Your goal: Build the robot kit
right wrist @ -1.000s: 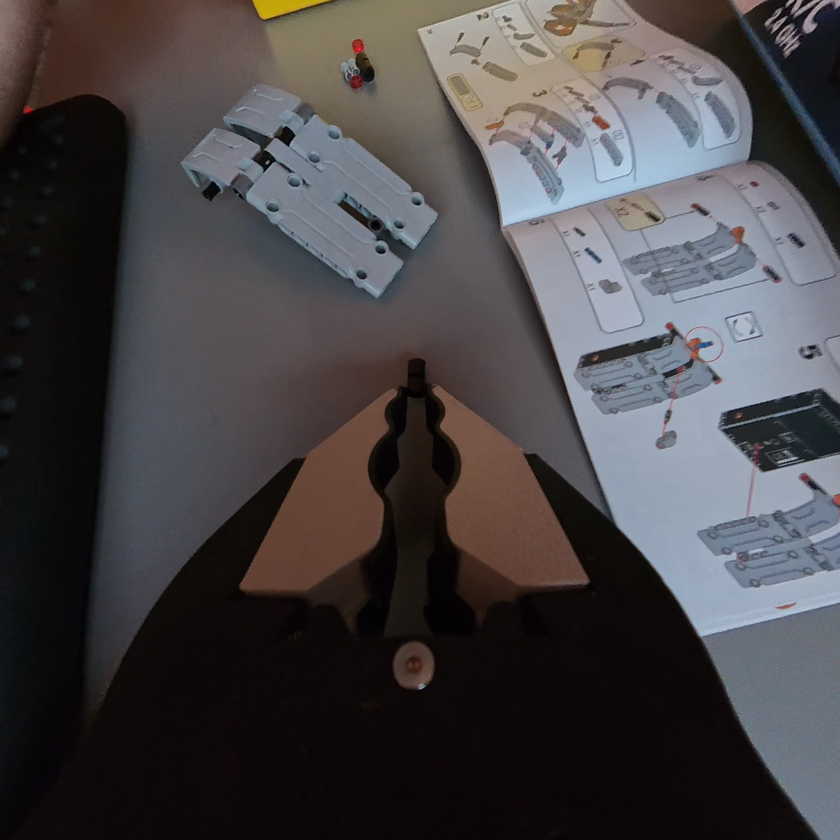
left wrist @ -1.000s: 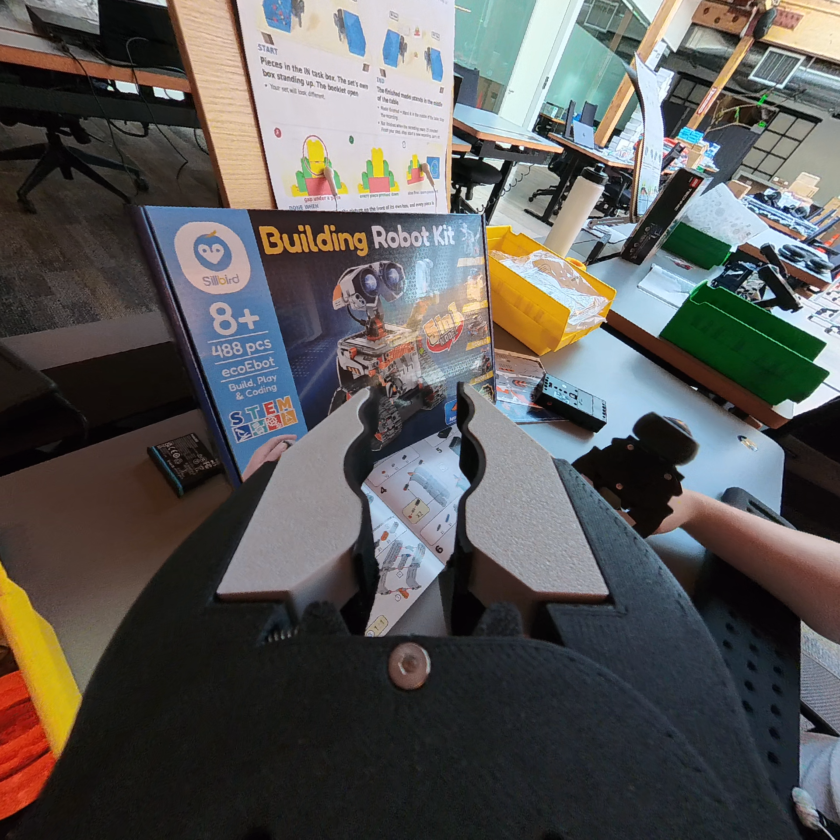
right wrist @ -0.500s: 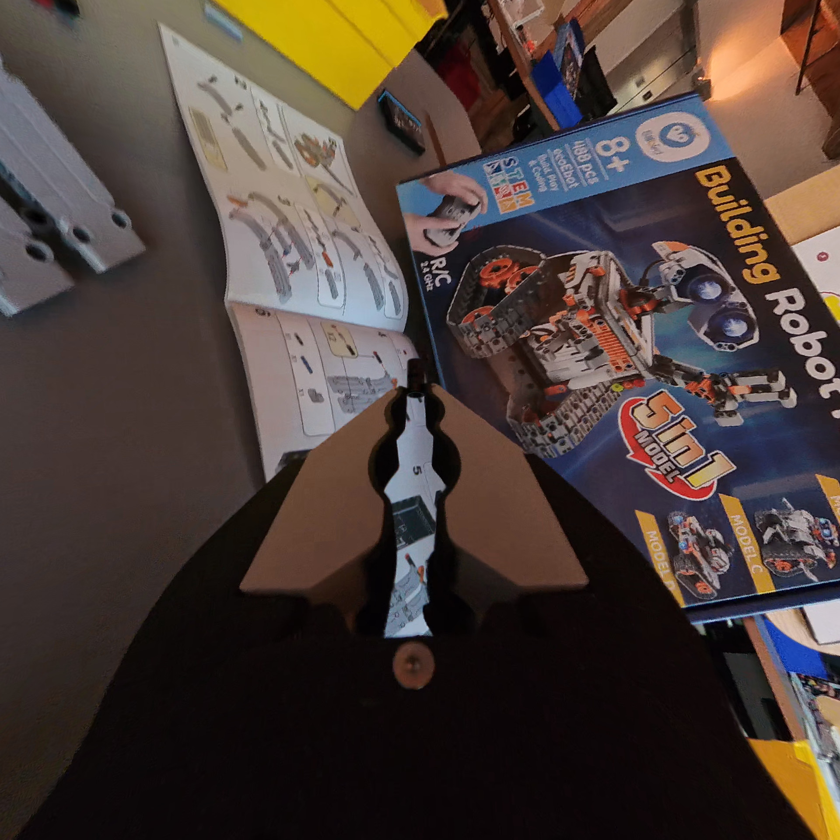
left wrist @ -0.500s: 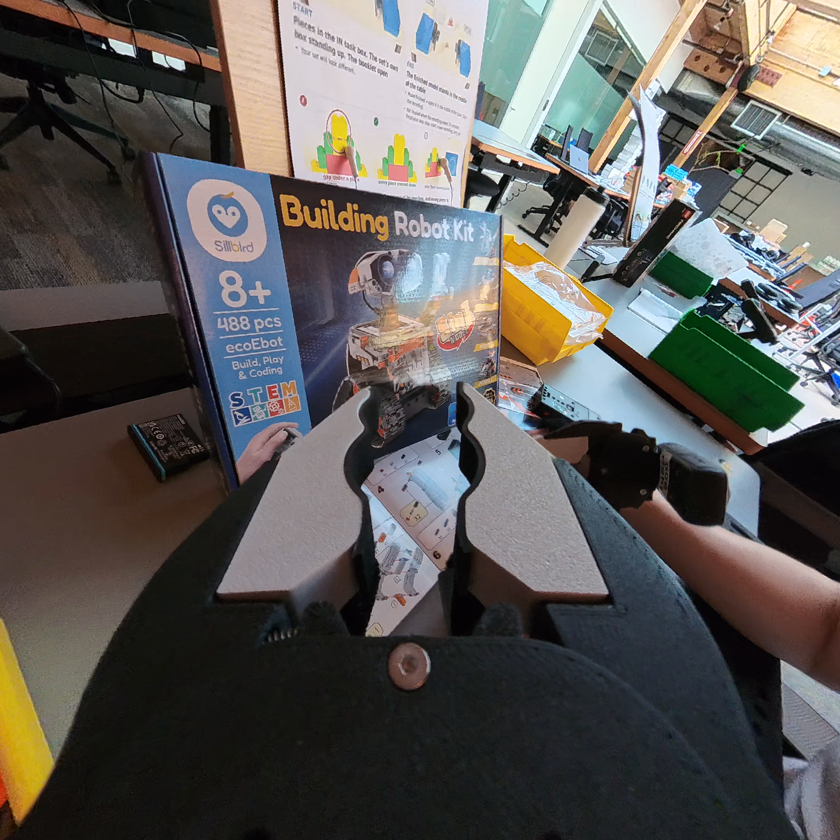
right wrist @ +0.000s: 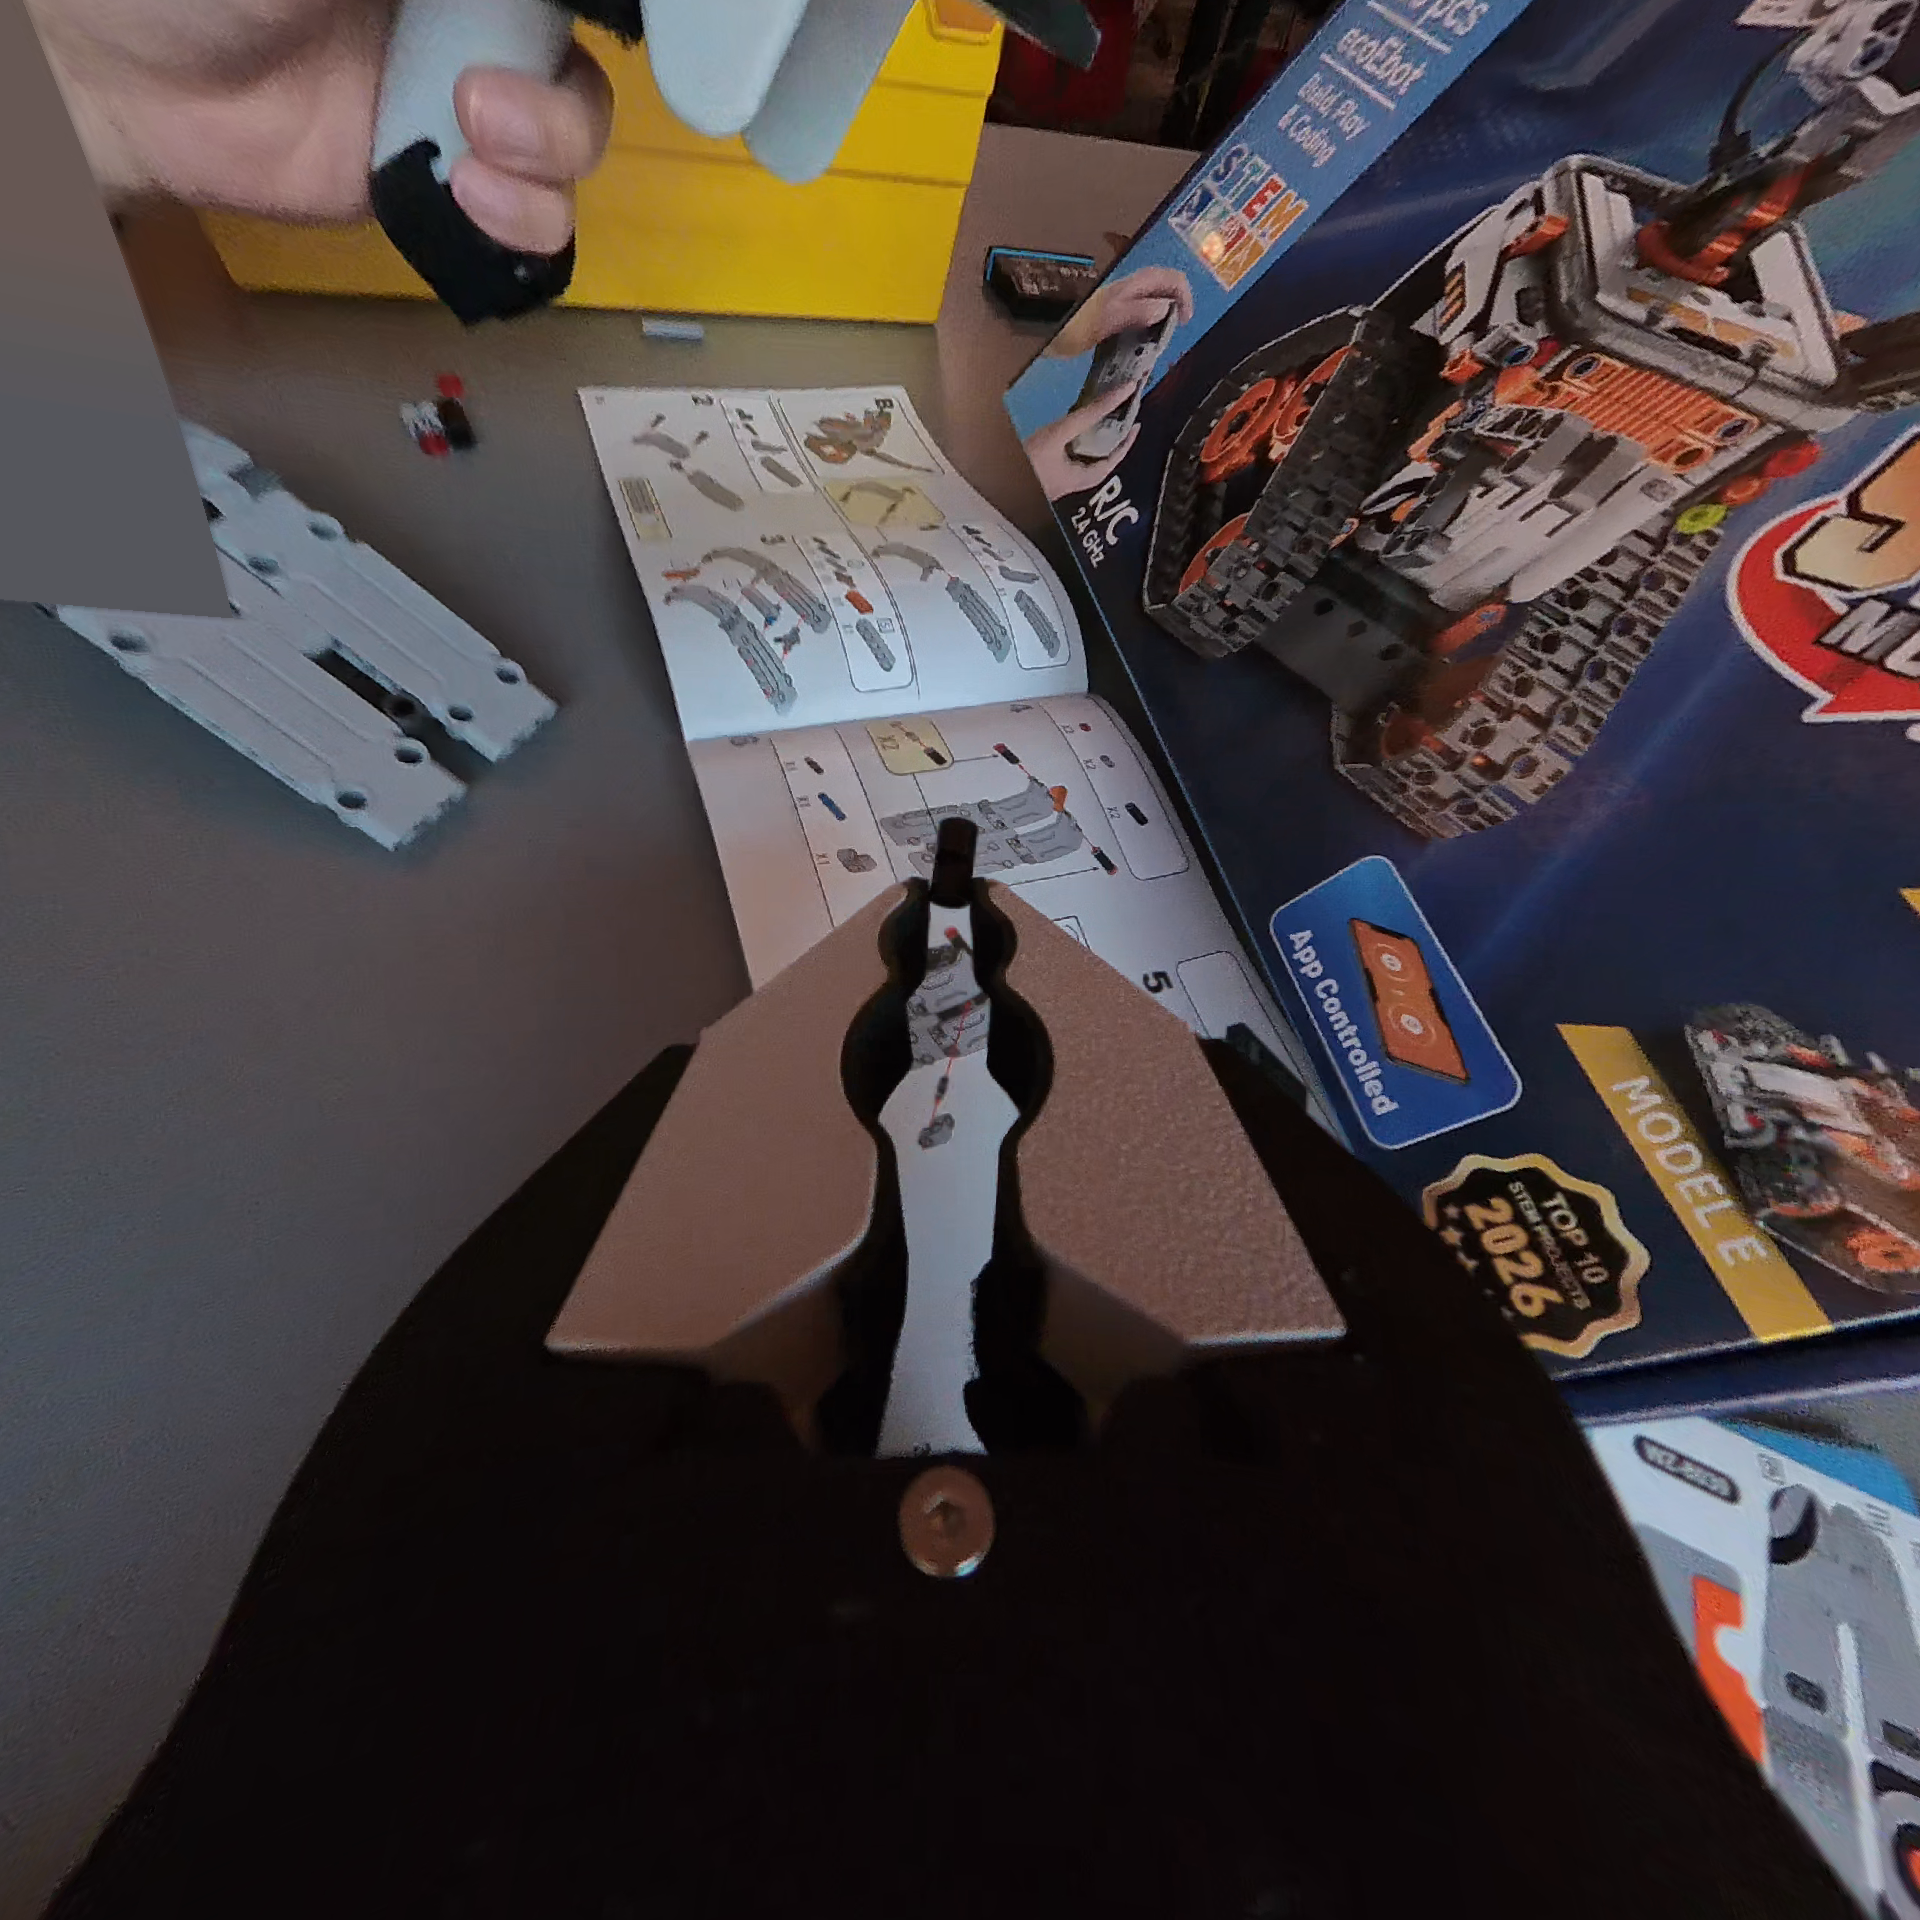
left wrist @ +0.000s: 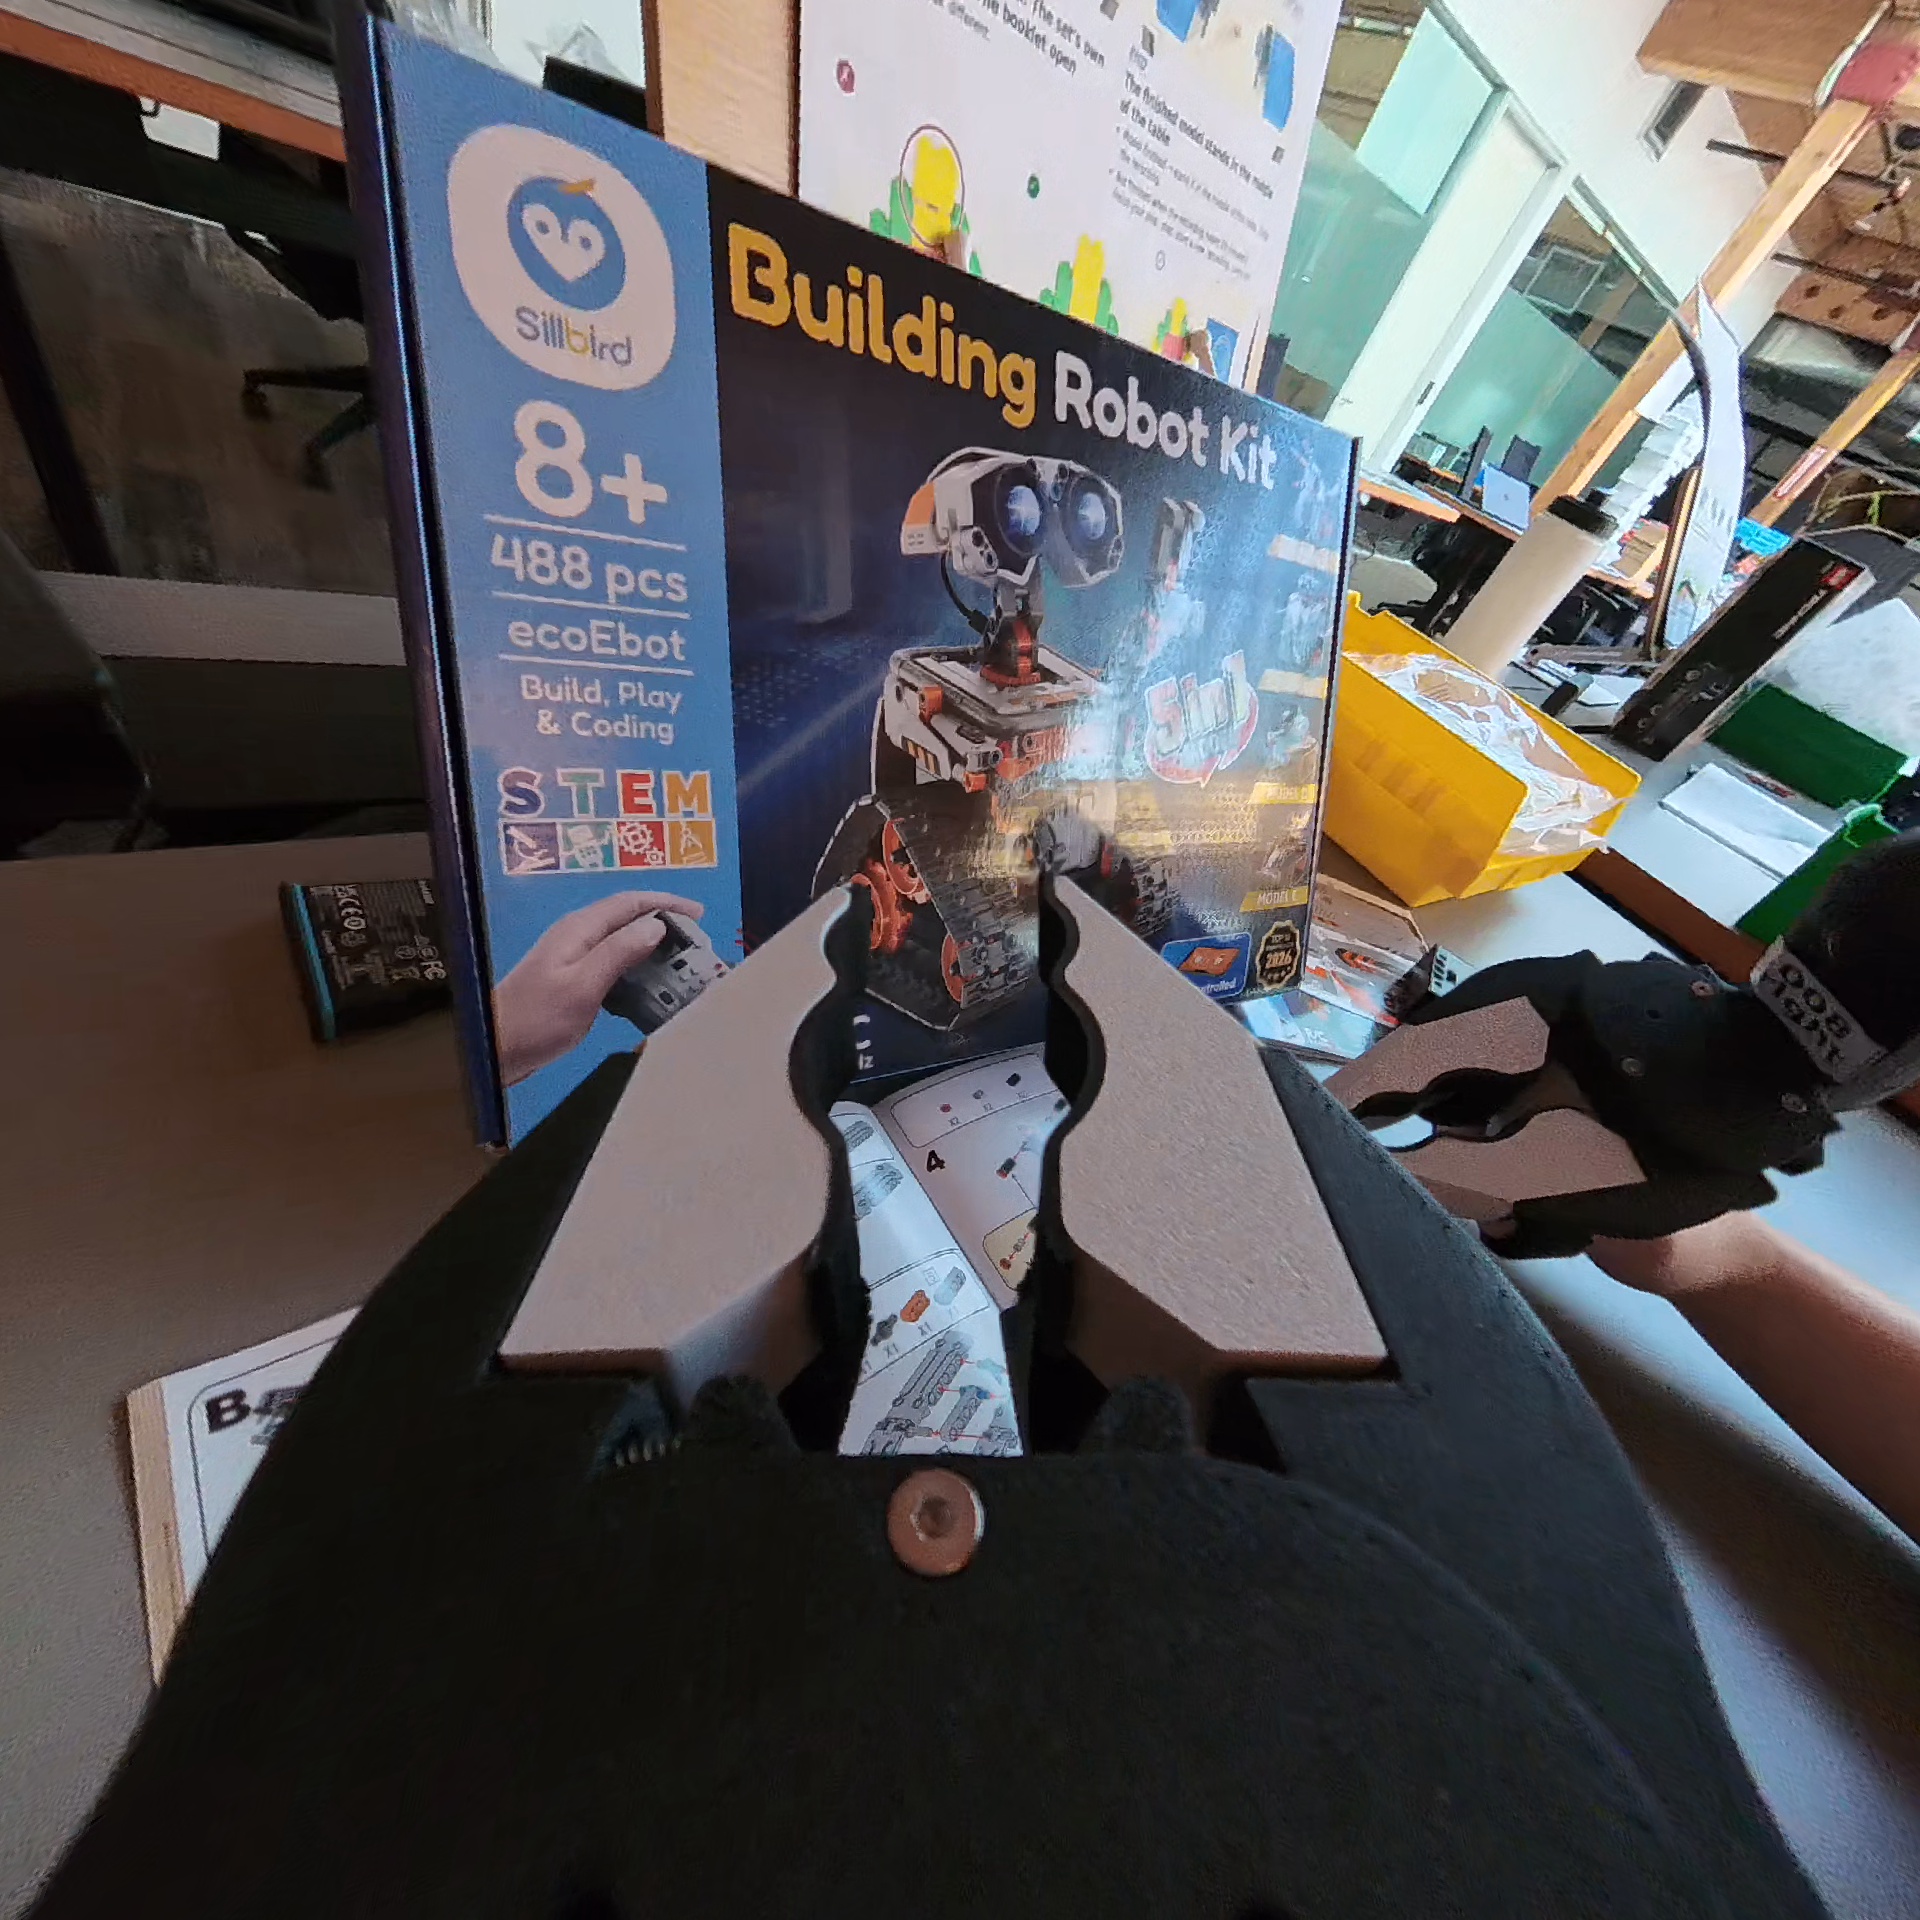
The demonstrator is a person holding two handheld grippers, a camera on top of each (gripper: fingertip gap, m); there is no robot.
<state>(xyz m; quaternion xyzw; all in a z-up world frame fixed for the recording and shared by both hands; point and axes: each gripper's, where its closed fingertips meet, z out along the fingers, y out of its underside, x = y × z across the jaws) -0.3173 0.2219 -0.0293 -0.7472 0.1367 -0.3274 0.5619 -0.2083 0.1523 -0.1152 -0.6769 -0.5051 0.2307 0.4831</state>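
Swung up from the grey assembly (right wrist: 301, 665) since a second ago, right gripper (right wrist: 951, 894) over open booklet (right wrist: 862, 582), pinching a small black pin (right wrist: 954, 857). Left gripper (left wrist: 945, 904) parted, empty, facing upright glossy box (left wrist: 852, 623). Seen only from left: yellow bin (left wrist: 1455, 790) holding crinkled plastic.

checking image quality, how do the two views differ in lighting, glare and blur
Left wrist view: bright daylight, glare across the kit box, wide-angle bending at the edges. Right wrist view: dimmer, warmer; the hand and the grey brick assembly are blurred, the small black pin fairly sharp.
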